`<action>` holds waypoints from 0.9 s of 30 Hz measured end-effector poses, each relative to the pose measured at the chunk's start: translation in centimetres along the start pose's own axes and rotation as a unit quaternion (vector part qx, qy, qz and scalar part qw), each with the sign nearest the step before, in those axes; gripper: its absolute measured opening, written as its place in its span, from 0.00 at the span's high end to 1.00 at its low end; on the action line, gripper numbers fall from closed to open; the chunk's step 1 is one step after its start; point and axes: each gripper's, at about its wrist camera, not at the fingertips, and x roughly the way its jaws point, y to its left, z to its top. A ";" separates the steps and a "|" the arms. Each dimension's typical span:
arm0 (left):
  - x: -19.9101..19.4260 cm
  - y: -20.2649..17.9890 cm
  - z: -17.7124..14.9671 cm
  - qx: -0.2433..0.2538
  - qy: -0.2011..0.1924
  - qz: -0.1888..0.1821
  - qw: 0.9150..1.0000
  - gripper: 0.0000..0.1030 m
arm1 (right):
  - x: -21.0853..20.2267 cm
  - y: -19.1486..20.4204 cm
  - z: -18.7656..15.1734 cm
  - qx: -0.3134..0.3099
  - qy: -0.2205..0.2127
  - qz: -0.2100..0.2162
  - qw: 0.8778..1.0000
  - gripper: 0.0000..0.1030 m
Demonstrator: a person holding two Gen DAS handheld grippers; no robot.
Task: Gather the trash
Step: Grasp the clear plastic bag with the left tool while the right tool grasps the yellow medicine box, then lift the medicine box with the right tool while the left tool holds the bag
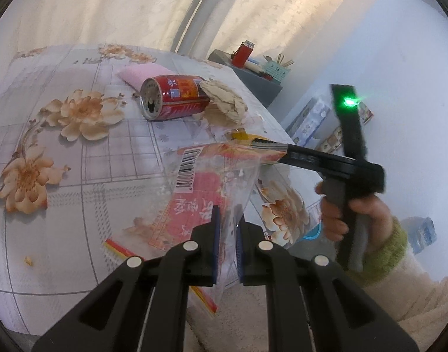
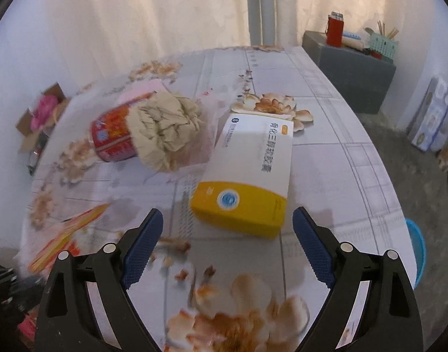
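A clear plastic wrapper point(image 1: 215, 187) is pinched by the left gripper point(image 1: 227, 228) above the floral counter point(image 1: 62, 176); behind, a red can point(image 1: 174, 97) is seen lying beside crumpled paper point(image 1: 224, 102).

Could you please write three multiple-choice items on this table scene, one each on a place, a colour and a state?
1. Where does the crumpled paper lie?
A. against the can
B. on top of the box
C. on the floor

2. What colour is the near end of the box?
A. green
B. yellow
C. black

3. How does the left hand-held gripper stand?
A. open over the can
B. shut on nothing
C. shut on the plastic bag

Answers:
1 A, since the paper wad rests against the red can's end on the table.
2 B, since the right wrist view shows a yellow end and a white body.
3 C, since the clear printed bag sits pinched between its blue pads, while the right hand-held gripper is open.
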 end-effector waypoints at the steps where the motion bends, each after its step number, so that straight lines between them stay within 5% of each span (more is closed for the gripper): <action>1: 0.0 0.0 0.0 -0.001 0.000 0.000 1.000 0.91 | 0.4 0.0 0.3 -0.001 0.002 0.001 1.000 0.17; 7: 0.3 0.5 0.3 -0.007 0.002 0.000 1.000 0.91 | 3.0 0.0 0.8 -0.014 0.017 -0.037 0.999 0.17; 9: 0.2 0.6 0.2 -0.008 0.002 0.001 1.000 0.91 | 3.1 -0.2 0.7 -0.011 0.020 -0.049 0.999 0.31; 27: 0.9 0.8 0.2 -0.018 0.015 0.011 1.000 0.91 | -1.6 -4.1 -4.7 0.032 0.053 -0.055 0.997 0.32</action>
